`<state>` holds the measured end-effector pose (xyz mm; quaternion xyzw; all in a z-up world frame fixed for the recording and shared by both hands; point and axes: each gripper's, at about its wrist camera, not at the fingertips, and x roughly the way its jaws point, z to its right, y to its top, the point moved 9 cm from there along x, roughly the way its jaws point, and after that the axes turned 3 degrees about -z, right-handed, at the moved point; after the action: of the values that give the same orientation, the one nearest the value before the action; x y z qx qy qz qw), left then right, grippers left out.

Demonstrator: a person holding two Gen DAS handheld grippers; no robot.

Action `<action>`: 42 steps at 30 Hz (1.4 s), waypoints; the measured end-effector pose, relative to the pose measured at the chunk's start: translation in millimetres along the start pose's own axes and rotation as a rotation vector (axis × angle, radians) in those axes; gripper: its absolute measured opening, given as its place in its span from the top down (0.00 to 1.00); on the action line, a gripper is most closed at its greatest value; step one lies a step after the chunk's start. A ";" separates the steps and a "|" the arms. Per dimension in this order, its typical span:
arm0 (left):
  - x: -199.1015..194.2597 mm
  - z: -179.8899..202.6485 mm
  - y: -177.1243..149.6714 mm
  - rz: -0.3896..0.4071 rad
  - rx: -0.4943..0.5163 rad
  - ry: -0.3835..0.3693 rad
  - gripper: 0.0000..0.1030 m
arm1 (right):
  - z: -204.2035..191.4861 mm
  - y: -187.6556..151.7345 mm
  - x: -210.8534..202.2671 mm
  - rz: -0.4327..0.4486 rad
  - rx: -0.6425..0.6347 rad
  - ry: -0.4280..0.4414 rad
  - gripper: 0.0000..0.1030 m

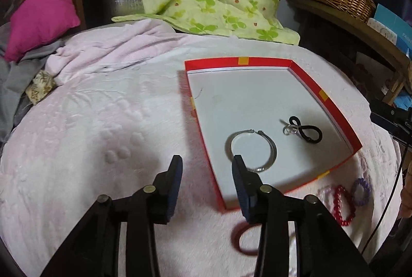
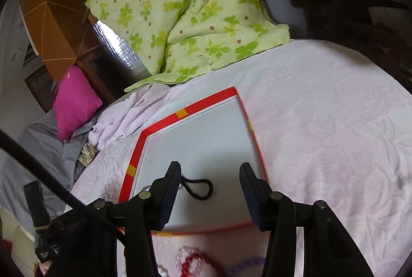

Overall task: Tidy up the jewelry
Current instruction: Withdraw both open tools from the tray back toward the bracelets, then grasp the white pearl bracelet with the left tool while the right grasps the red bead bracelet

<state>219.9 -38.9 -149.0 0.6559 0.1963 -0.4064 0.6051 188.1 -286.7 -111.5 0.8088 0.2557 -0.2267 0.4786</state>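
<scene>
Silver bangle in red tray, seemingly beyond gaping left tool

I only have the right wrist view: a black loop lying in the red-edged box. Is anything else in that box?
Observer: Yes. The left wrist view shows a silver bangle lying flat in the box.
Operator: Is the left gripper holding it?
Observer: No. The left gripper is open, with nothing between its fingers.
Operator: Anything outside the box I'm missing?
Observer: A dark red band lies on the blanket, under the left gripper.
</scene>
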 end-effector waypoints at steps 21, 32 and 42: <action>-53.1 -29.3 -93.9 -0.056 -0.144 -0.033 0.52 | 18.3 -82.5 -61.9 -0.138 0.140 0.183 0.51; -45.4 1.7 -111.9 -0.092 -0.013 -0.036 0.52 | 13.0 -122.0 -38.1 -0.293 0.240 0.216 0.51; -31.5 14.4 -116.5 -0.128 0.037 -0.019 0.52 | 15.8 -132.5 -3.8 -0.348 0.285 0.132 0.61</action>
<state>109.8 -23.1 -197.7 0.6493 0.2245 -0.4537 0.5676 99.7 -247.1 -203.3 0.8250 0.3873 -0.2863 0.2957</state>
